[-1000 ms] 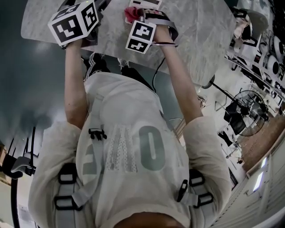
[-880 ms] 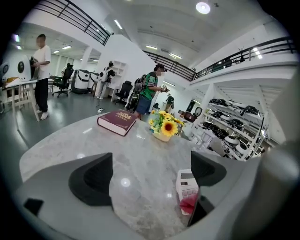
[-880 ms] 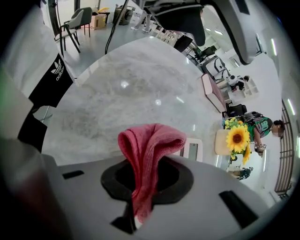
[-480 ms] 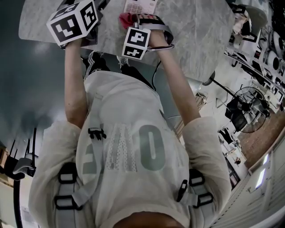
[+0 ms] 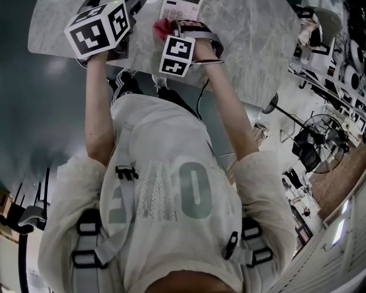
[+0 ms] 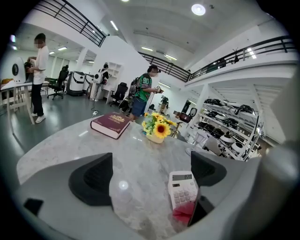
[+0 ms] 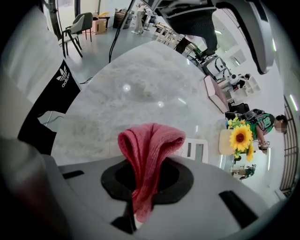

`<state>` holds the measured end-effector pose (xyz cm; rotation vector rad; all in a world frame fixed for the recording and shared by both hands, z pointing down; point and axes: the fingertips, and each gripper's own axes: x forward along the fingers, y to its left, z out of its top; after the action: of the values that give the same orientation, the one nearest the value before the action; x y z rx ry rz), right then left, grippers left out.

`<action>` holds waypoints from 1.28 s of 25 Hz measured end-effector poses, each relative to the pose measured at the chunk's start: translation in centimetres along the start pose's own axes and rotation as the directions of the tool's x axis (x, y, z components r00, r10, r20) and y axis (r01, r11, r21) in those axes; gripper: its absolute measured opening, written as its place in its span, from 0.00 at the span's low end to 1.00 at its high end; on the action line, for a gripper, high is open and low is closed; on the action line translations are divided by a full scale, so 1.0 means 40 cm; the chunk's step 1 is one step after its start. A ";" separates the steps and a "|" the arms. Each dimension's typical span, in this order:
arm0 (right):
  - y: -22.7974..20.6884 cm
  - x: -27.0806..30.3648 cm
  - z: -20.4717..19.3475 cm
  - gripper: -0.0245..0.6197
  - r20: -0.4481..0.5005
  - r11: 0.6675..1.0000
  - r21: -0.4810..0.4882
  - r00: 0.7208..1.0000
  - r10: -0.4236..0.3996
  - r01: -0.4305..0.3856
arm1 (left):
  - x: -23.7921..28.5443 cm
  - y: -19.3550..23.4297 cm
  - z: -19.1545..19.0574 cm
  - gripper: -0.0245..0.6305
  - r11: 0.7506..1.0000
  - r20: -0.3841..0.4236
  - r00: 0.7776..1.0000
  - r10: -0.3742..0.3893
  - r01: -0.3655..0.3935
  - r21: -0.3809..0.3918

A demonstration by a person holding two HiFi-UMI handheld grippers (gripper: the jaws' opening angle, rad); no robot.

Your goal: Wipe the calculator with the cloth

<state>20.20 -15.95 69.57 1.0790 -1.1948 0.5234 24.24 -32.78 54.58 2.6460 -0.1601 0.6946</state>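
Observation:
A white calculator (image 6: 182, 188) lies flat on the marble table (image 6: 140, 154), its display at the far end. In the right gripper view it shows partly behind the cloth, calculator (image 7: 198, 150). My right gripper (image 7: 140, 187) is shut on a red cloth (image 7: 149, 150), which bulges out in a fold beyond the jaws. In the head view the cloth (image 5: 162, 26) hangs just at the calculator's (image 5: 180, 8) near edge. My left gripper (image 6: 150, 171) stands open to the left of the calculator, a little above the table, with nothing between its pads.
A dark red book (image 6: 111, 124) and a pot of sunflowers (image 6: 157, 129) stand further back on the table. Chairs, shelves of equipment and several people are in the room beyond. The table's near edge (image 5: 143, 71) runs close to the person's body.
The right gripper with the cloth has shifted a little left and toward the person, off the calculator's near end. The left gripper has barely moved.

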 end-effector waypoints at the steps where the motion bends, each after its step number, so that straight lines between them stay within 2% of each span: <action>1: -0.014 -0.004 -0.003 0.12 0.002 1.000 0.004 1.000 -0.013 0.013 | -0.001 -0.008 0.008 0.85 1.000 0.005 1.000 -0.005 0.005 0.007; 5: -0.109 -0.046 -0.015 0.12 0.012 0.995 0.042 0.996 -0.092 0.091 | -0.011 -0.049 0.053 0.85 0.999 0.027 0.999 -0.032 0.031 0.044; 9: -0.238 -0.127 -0.046 0.12 0.022 0.975 0.082 0.978 -0.207 0.204 | -0.025 -0.115 0.125 0.85 0.994 0.075 0.995 -0.060 0.053 0.093; 12: -0.338 -0.210 -0.079 0.12 0.041 0.942 0.142 0.949 -0.312 0.304 | -0.033 -0.177 0.190 0.85 0.986 0.130 0.987 -0.093 0.072 0.151; 14: -0.413 -0.286 -0.098 0.12 0.061 0.901 0.213 0.915 -0.398 0.378 | -0.048 -0.221 0.249 0.85 0.974 0.179 0.976 -0.123 0.084 0.208; 17: -0.488 -0.411 -0.135 0.12 0.087 0.817 0.327 0.846 -0.526 0.474 | -0.082 -0.296 0.307 0.85 0.952 0.251 0.952 -0.173 0.096 0.291; 20: -0.519 -0.533 -0.180 0.12 0.106 0.720 0.434 0.763 -0.638 0.541 | -0.120 -0.376 0.337 0.84 0.929 0.314 0.926 -0.209 0.087 0.361; 24: -0.510 -0.728 -0.210 0.12 0.107 0.571 0.576 0.639 -0.762 0.585 | -0.245 -0.469 0.387 0.67 0.898 0.404 0.883 -0.241 0.045 0.437; 26: -0.505 -0.797 -0.231 0.12 0.096 0.488 0.649 0.574 -0.813 0.584 | -0.291 -0.504 0.413 0.60 0.884 0.452 0.853 -0.261 0.024 0.466; 29: -0.489 -0.867 -0.275 0.12 0.090 0.383 0.754 0.492 -0.866 0.534 | -0.331 -0.546 0.430 0.51 0.875 0.503 0.816 -0.285 0.007 0.484; 32: -0.459 -0.915 -0.320 0.12 0.059 0.278 0.831 0.421 -0.905 0.482 | -0.360 -0.571 0.424 0.29 0.866 0.541 0.789 -0.292 -0.022 0.499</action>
<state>29.01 -5.50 28.89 2.4747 -0.7259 -0.1649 24.05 -18.63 26.00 3.2375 0.0529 -0.2378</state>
